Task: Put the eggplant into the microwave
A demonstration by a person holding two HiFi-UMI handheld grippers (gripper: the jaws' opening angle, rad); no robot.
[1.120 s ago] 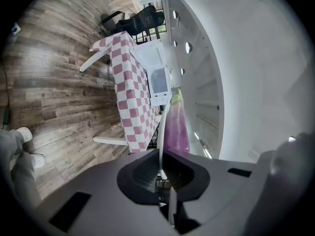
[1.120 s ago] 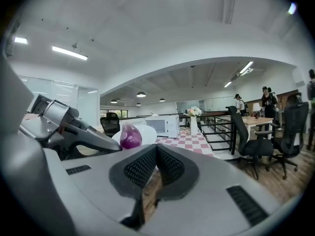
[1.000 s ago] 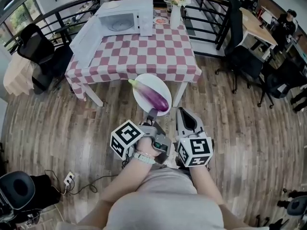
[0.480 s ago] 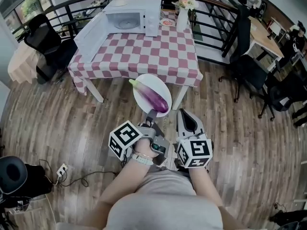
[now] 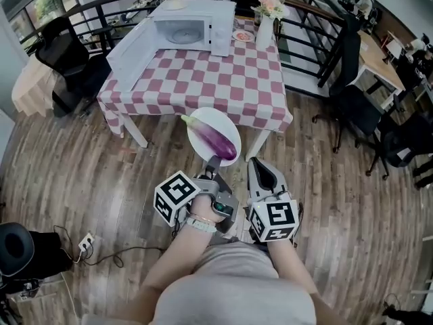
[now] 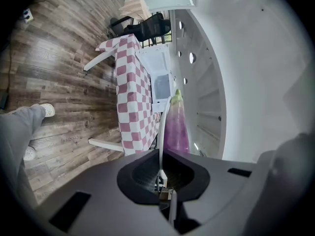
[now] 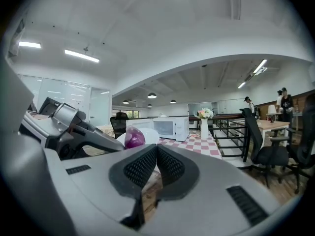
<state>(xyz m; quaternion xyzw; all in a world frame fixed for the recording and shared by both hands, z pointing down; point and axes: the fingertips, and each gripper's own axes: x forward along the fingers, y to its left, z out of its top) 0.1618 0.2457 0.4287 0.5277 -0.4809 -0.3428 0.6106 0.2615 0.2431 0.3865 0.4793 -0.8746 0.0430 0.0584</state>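
Table (image 5: 203, 80) nearer, eggplant (image 5: 216, 139) on left gripper's (image 5: 214, 160) plate (image 5: 203, 122)

No text, label, brand or number can be read in any view.

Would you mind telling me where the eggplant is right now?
The eggplant lies at the centre of the head view on the white plate, whose rim the left gripper clamps, just short of the near edge of the checkered table.

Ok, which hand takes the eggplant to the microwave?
Left: the left tool grips the rim of the plate carrying the eggplant; the right tool is shut and empty beside it.
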